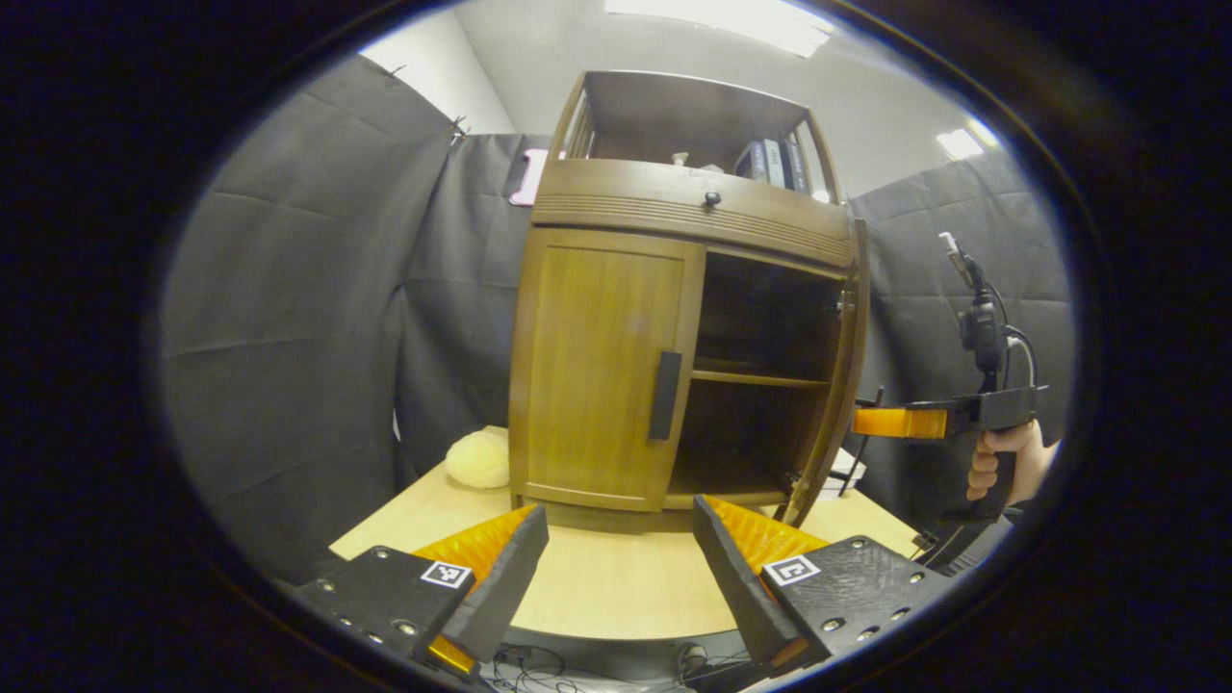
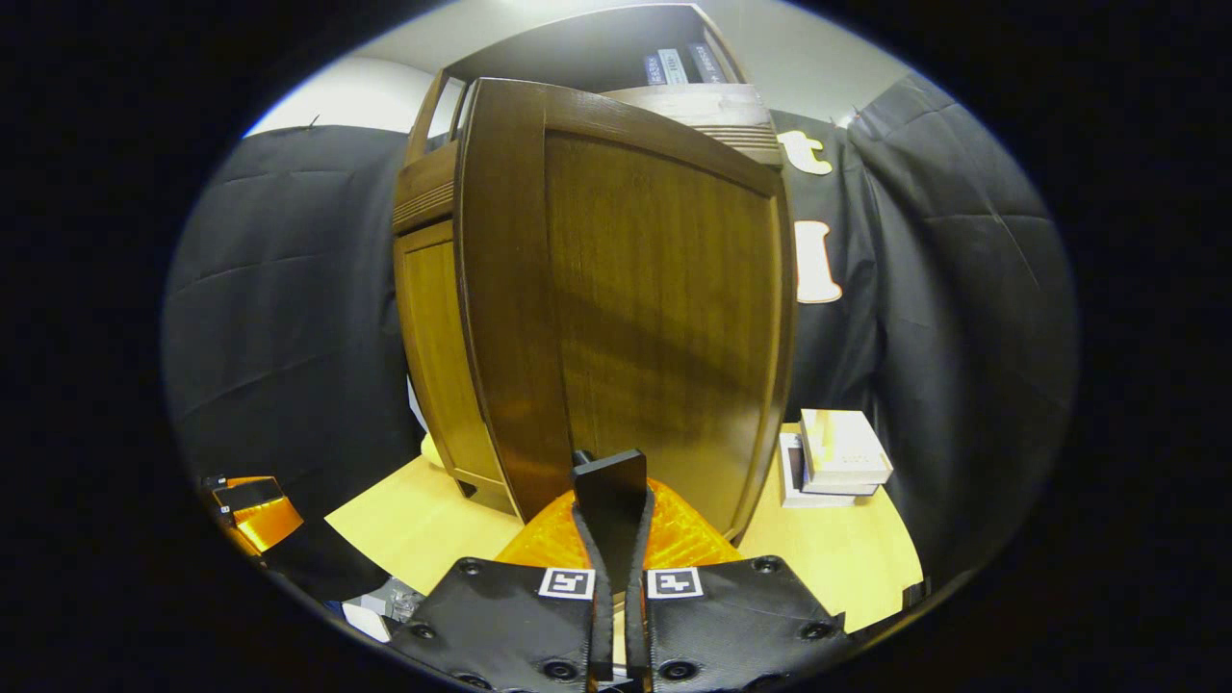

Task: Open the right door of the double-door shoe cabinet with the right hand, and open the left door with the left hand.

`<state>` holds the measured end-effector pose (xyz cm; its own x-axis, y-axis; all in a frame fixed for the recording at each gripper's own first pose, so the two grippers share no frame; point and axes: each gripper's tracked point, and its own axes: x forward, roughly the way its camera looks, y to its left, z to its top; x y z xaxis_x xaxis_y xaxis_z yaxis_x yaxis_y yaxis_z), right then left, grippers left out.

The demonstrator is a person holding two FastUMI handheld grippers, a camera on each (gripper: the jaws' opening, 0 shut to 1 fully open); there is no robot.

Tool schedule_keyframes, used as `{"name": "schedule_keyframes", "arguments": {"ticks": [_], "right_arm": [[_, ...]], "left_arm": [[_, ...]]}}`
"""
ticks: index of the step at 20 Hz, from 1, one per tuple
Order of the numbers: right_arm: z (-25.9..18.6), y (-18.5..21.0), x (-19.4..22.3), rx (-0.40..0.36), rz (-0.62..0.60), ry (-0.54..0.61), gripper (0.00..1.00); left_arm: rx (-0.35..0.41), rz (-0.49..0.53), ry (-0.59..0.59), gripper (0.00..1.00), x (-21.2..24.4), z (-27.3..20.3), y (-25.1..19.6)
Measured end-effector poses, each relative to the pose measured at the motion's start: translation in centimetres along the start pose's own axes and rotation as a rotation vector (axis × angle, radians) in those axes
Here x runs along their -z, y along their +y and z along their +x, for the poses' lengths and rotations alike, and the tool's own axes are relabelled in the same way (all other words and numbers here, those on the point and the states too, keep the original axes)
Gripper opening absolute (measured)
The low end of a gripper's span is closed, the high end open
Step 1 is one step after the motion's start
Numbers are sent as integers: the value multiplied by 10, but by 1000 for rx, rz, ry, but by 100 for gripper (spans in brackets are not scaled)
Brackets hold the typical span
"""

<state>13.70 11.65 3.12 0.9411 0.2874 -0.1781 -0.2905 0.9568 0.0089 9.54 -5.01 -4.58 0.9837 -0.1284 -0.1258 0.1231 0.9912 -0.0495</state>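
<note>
The wooden shoe cabinet [image 1: 674,207] stands on a light table. Its left door [image 1: 597,366] is closed, with a black vertical handle [image 1: 664,395] near its inner edge. My left gripper [image 1: 621,539] hangs open in front of and below that door, apart from it. The right door [image 2: 664,318] is swung out and shows edge-on in the left gripper view [image 1: 830,404], with dark shelves behind it. My right gripper [image 2: 611,510] is shut on the right door's black handle [image 2: 608,474]. In the left gripper view a hand holds the right gripper [image 1: 866,422] at the door's edge.
A pale yellow round object [image 1: 478,459] lies on the table [image 1: 616,587] left of the cabinet. White boxes [image 2: 837,452] are stacked to its right. Books [image 1: 770,159] stand on the top shelf above a drawer with a knob [image 1: 712,199]. Black cloth surrounds the booth.
</note>
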Motion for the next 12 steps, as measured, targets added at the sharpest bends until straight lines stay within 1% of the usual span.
{"name": "schedule_keyframes", "arguments": {"ticks": [1, 4, 7, 10, 11, 12], "right_arm": [[-7, -8, 4, 6, 6, -3, 2], [-26, -33, 11, 35, 16, -11, 2], [-41, -66, 14, 90, 17, -26, 2], [-51, -93, 15, 136, 14, -35, 2], [-53, -102, 15, 149, 18, -40, 5], [-56, -113, 15, 163, 25, -44, 1]], "left_arm": [[19, -2, 3, 96, 0, 6, 3], [67, 16, 13, 96, -3, 27, 12], [110, 38, 16, 96, -9, 49, 14], [131, 46, 19, 95, -14, 63, 8], [137, 42, 22, 95, -12, 64, 7], [142, 40, 26, 95, -11, 65, 7]]}}
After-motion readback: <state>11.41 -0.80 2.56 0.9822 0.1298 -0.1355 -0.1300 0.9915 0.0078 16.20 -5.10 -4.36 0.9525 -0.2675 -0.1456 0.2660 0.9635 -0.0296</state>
